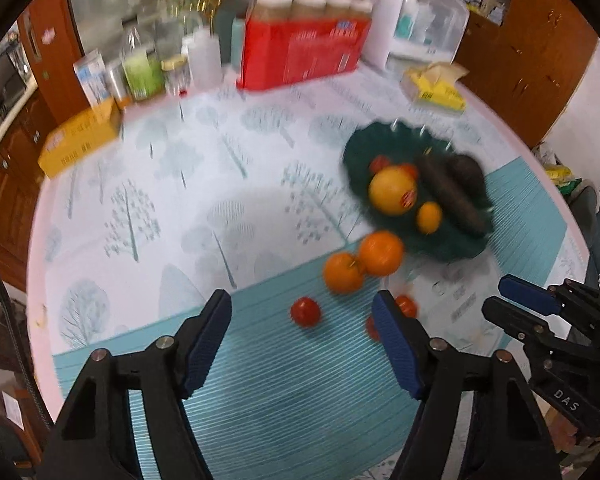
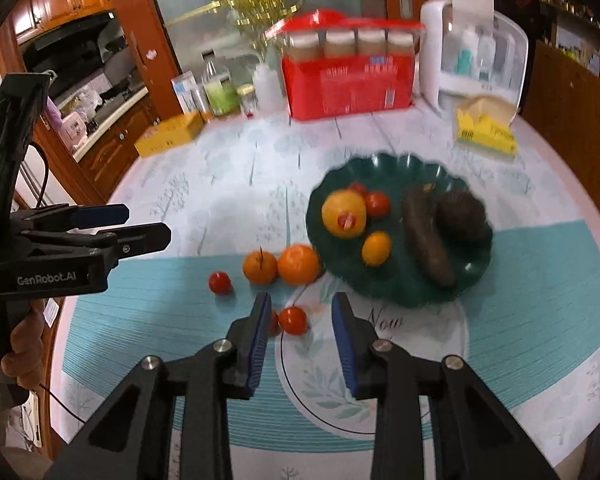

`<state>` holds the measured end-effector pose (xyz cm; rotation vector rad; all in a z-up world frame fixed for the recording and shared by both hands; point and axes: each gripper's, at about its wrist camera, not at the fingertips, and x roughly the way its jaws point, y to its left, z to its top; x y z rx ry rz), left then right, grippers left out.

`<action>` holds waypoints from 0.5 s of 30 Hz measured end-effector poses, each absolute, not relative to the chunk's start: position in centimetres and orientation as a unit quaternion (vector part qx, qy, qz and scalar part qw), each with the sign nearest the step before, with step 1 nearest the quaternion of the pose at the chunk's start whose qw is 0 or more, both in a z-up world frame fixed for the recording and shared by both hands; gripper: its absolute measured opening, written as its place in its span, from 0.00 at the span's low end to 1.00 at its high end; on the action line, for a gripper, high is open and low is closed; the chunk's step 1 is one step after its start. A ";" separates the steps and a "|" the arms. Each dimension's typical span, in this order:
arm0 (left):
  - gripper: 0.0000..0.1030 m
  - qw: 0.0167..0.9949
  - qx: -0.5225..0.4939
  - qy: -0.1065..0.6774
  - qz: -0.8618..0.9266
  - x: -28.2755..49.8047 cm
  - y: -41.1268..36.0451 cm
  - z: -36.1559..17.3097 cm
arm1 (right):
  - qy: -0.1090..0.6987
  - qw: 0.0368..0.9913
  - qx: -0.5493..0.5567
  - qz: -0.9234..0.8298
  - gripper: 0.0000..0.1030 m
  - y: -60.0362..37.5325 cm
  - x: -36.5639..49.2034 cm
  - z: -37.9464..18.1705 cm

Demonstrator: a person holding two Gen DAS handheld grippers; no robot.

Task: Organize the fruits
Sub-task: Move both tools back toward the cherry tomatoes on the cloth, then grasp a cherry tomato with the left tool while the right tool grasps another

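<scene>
Both empty and open, the right tongs (image 2: 300, 322) sit just short of a cherry tomato (image 2: 293, 320), nearer than the left tongs (image 1: 302, 320).

The green plate (image 2: 472, 268) looks like shiny plastic, the oranges (image 2: 299, 264) have bumpy skin, and the red tomatoes (image 2: 293, 320) look smooth and glossy.

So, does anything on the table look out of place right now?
Yes: two oranges and three small red tomatoes lie loose on the tablecloth, outside the dark green scalloped plate holding the other produce.
</scene>
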<state>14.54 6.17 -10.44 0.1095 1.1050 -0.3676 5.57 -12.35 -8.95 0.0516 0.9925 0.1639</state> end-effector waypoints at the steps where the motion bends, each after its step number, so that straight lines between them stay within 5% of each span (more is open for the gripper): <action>1: 0.64 0.826 0.048 0.534 -0.174 15.0 6.3 -11.8 | 0.483 0.871 0.025 0.081 0.26 -12.2 5.8 -9.9; 15: 0.55 0.788 0.021 0.587 -0.183 17.7 6.5 -18.6 | 0.529 0.843 0.016 0.097 0.24 -10.4 7.9 -16.1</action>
